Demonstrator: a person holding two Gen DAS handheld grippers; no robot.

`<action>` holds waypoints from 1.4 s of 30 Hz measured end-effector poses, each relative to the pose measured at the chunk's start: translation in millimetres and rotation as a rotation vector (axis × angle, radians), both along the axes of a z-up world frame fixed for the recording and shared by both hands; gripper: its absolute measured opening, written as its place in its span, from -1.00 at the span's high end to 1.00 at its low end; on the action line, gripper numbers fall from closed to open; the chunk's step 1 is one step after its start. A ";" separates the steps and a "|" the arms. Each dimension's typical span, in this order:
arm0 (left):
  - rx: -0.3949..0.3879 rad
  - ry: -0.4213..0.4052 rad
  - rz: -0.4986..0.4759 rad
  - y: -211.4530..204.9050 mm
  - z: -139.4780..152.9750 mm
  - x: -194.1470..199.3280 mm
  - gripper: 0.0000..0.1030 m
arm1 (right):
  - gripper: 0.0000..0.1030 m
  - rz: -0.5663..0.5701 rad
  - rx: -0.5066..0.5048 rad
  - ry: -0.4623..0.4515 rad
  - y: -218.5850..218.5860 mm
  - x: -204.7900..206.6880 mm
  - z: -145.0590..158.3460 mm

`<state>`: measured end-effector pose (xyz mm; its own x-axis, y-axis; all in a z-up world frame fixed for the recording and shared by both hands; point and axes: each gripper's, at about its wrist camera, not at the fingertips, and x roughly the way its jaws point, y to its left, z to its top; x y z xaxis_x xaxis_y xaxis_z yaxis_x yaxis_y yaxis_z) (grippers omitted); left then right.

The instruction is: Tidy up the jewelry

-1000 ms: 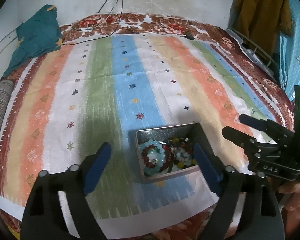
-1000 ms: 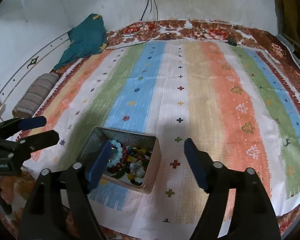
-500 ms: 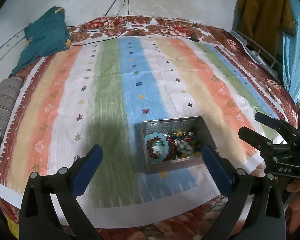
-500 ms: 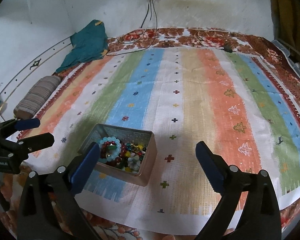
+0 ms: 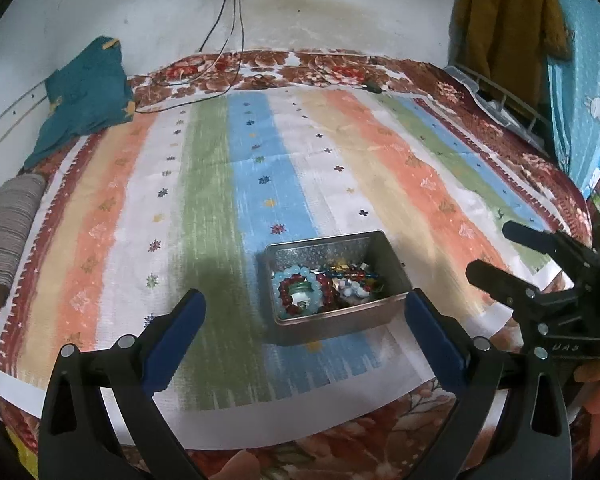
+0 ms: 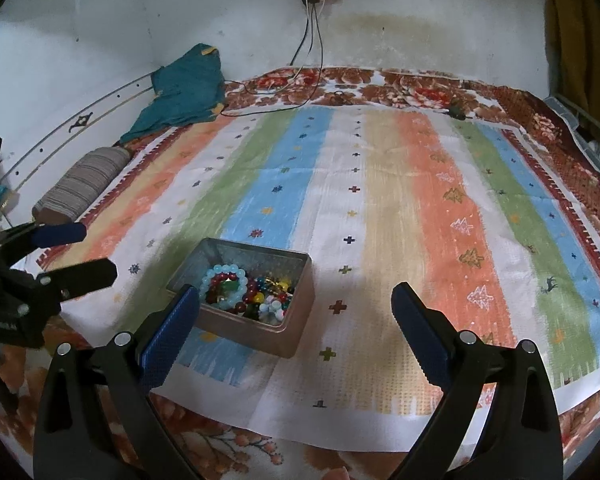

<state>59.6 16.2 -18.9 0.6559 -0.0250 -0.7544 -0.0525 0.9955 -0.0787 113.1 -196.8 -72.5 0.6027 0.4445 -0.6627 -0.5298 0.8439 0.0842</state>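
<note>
Sitting near the front edge of the striped cloth (image 5: 260, 168) on the bed was an open metal tin (image 5: 334, 280), filled with bead bracelets (image 5: 300, 292) and loose coloured beads (image 6: 268, 292). The left tongs (image 5: 304, 320) hovered just short of the tin, their blue pads spread wide with nothing between them. The right tongs (image 6: 296, 312) hung beside it, having just been opening, likewise empty and wide apart. A teal garment (image 6: 188, 88) lay by the wall.
</note>
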 end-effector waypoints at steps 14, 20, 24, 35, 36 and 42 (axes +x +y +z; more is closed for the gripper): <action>0.004 -0.009 0.022 3.7 2.8 -1.8 -0.89 | -0.89 0.007 0.024 -0.013 -1.3 -4.2 3.8; 0.015 -0.017 0.016 -1.5 4.2 -4.8 -0.89 | -0.89 0.015 0.017 -0.014 -0.7 -5.9 3.9; 0.022 -0.008 0.023 -2.2 2.9 -3.5 -0.89 | -0.89 0.018 0.017 -0.015 0.6 -6.6 4.8; 0.030 -0.016 0.004 -5.5 2.3 -4.9 -0.89 | -0.89 0.017 0.018 -0.015 0.4 -6.6 5.1; 0.030 -0.016 0.004 -5.4 2.2 -4.8 -0.89 | -0.89 0.017 0.018 -0.015 0.5 -6.4 4.7; 0.034 -0.016 0.003 -5.3 2.1 -4.6 -0.89 | -0.89 0.017 0.015 -0.011 1.7 -6.2 4.1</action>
<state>55.0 10.9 -16.8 0.6678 0.0022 -0.7443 -0.0543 0.9975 -0.0457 106.9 -195.1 -68.4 0.6023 0.4645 -0.6492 -0.5450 0.8335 0.0907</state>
